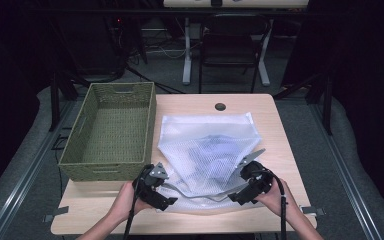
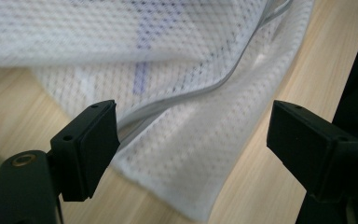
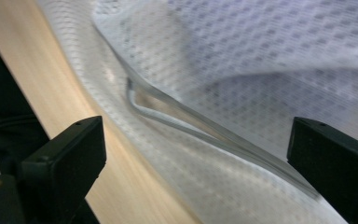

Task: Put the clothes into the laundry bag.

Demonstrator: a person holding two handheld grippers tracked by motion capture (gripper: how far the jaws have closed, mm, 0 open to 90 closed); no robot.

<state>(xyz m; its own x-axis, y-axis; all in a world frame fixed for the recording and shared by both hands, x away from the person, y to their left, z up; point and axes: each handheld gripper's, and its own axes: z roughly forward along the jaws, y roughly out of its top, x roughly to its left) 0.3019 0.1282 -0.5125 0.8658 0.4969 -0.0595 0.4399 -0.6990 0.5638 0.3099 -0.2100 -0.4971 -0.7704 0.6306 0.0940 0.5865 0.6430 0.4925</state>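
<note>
A white mesh bag (image 1: pixel 207 145) lies flat on the wooden table (image 1: pixel 280 160), with something bluish showing through its middle. Its grey edge band (image 1: pixel 200 194) runs along the near end, slightly raised. My left gripper (image 1: pixel 166 198) is at the bag's near left corner and stands open, the bag (image 2: pixel 191 46) and its grey band (image 2: pixel 191 95) lying beyond the jaws with nothing pinched. My right gripper (image 1: pixel 236 196) is at the near right corner, also open; in its view the mesh bag (image 3: pixel 261 70) and the bent grey band (image 3: pixel 191 123) lie between and past the wide-apart jaws.
A green woven basket (image 1: pixel 112 130) stands on the table's left side, touching the bag's left edge. A round cable hole (image 1: pixel 220 106) sits at the table's far edge. A chair (image 1: pixel 232 45) and desk legs stand behind the table.
</note>
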